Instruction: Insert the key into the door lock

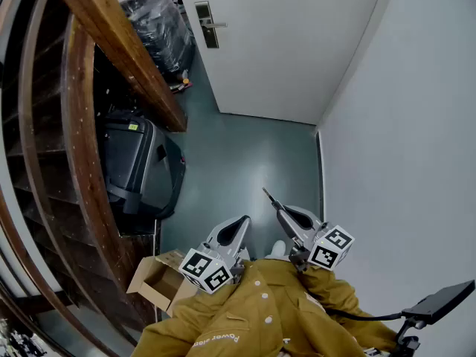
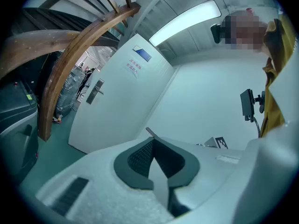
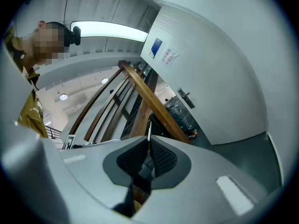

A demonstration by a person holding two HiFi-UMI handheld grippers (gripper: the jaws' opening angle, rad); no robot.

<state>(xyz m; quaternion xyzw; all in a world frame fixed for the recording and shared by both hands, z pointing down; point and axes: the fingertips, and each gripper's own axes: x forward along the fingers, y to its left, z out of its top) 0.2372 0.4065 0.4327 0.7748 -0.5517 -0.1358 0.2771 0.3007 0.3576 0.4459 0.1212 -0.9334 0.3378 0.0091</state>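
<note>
The white door (image 1: pixel 290 43) stands closed at the end of the corridor, some way ahead of both grippers. Its dark lock plate with a lever handle (image 1: pixel 205 24) shows at the door's left side, also as the lock plate (image 2: pixel 95 91) in the left gripper view and the lock plate (image 3: pixel 185 97) in the right gripper view. My right gripper (image 1: pixel 280 207) is shut on a thin metal key (image 1: pixel 268 196), whose blade sticks out past the tips toward the door; the key (image 3: pixel 149 129) rises from the right gripper (image 3: pixel 148 141). My left gripper (image 1: pixel 244 220) is beside it, its jaws together with nothing held in the left gripper (image 2: pixel 153 139).
A curved wooden stair rail (image 1: pixel 119 50) runs along the left. Below it stand a black case (image 1: pixel 134 162) and wrapped black bags (image 1: pixel 160 28) near the door. An open cardboard box (image 1: pixel 156 281) lies at my lower left. A plain wall (image 1: pixel 416 125) bounds the right side.
</note>
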